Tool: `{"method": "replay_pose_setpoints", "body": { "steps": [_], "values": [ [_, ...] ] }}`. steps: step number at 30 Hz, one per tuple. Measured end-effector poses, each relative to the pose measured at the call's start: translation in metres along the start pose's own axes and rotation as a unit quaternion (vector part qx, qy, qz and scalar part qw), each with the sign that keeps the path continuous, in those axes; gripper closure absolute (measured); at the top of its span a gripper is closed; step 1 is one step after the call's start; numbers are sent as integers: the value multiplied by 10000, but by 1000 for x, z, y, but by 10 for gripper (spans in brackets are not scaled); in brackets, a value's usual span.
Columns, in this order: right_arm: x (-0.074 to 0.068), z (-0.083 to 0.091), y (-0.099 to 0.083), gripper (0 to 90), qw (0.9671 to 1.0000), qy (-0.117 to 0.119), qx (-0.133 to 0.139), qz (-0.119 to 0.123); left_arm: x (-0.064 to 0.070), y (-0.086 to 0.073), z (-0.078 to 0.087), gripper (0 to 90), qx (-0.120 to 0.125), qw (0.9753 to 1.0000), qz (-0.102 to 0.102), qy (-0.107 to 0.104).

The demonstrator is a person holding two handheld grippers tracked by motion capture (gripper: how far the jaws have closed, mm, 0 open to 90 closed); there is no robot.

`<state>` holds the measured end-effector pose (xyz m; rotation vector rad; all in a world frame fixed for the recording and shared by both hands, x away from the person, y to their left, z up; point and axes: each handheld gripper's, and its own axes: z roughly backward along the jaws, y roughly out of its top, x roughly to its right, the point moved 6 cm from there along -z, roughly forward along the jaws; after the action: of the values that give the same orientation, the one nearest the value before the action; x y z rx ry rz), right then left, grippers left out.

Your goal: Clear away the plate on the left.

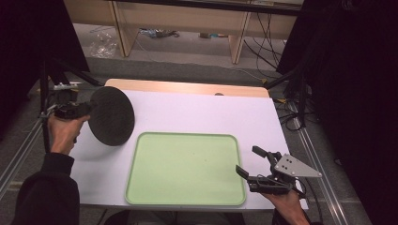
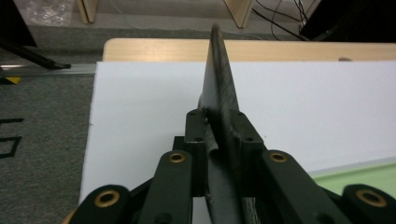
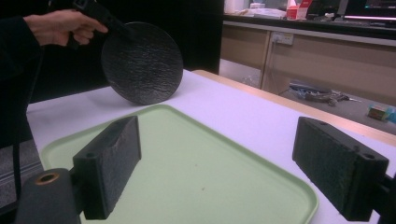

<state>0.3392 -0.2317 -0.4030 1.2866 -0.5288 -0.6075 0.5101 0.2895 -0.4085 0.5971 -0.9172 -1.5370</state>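
the left gripper (image 1: 84, 112) clamps the round dark slate plate (image 1: 111, 116) aloft, not yet on the empty pale green plastic tray (image 1: 185, 169); right gripper (image 1: 253, 164) wide open, idle.

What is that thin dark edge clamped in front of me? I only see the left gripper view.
Observer: A round black plate, held on edge by the left gripper.
Operator: Is it above the green thing at my corner?
Observer: No, it hangs beside the green tray, over the white table.
Operator: And the other hand?
Observer: The right gripper has its fingers spread wide, holding nothing, at the tray's right edge.
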Motion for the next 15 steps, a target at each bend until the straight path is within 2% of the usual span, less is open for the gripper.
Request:
{"method": "replay_pose_setpoints", "body": {
  "steps": [1,2,5,6,7,10,11,12,13,14,15],
  "values": [
    [-1,0,1,162,10000,46,33,-54,0,1,-2,808,-90,9998,-20,188],
    [-2,0,1,162,9999,79,34,-61,-2,1,-2,807,-72,9999,78,98],
    [0,0,0,162,10000,20,11,-35,-5,-1,-2,781,-101,9999,95,56],
    [1,0,0,162,10000,3,-2,-13,-7,-3,-2,775,-159,9998,99,102],
    [1,0,0,162,10000,2,5,-6,-13,-9,-4,766,-342,9992,166,87],
    [-1,0,0,162,10000,18,-17,-31,-17,-14,-5,771,-399,9988,281,85],
    [-2,-1,1,162,9999,91,12,-93,-18,-15,-4,772,-436,9982,390,123],
    [-2,-1,1,162,9999,91,12,-93,-20,-15,-5,772,-443,9981,407,96],
    [-1,-2,1,162,10000,60,52,-41,-21,-16,-4,780,-458,9975,528,39],
    [-3,0,0,162,9999,92,-83,-104,-22,-15,-5,785,-408,9975,578,-35],
    [-2,-1,0,162,9999,82,-19,-58,-22,-15,-4,791,-436,9970,636,-56]
  ]
}}
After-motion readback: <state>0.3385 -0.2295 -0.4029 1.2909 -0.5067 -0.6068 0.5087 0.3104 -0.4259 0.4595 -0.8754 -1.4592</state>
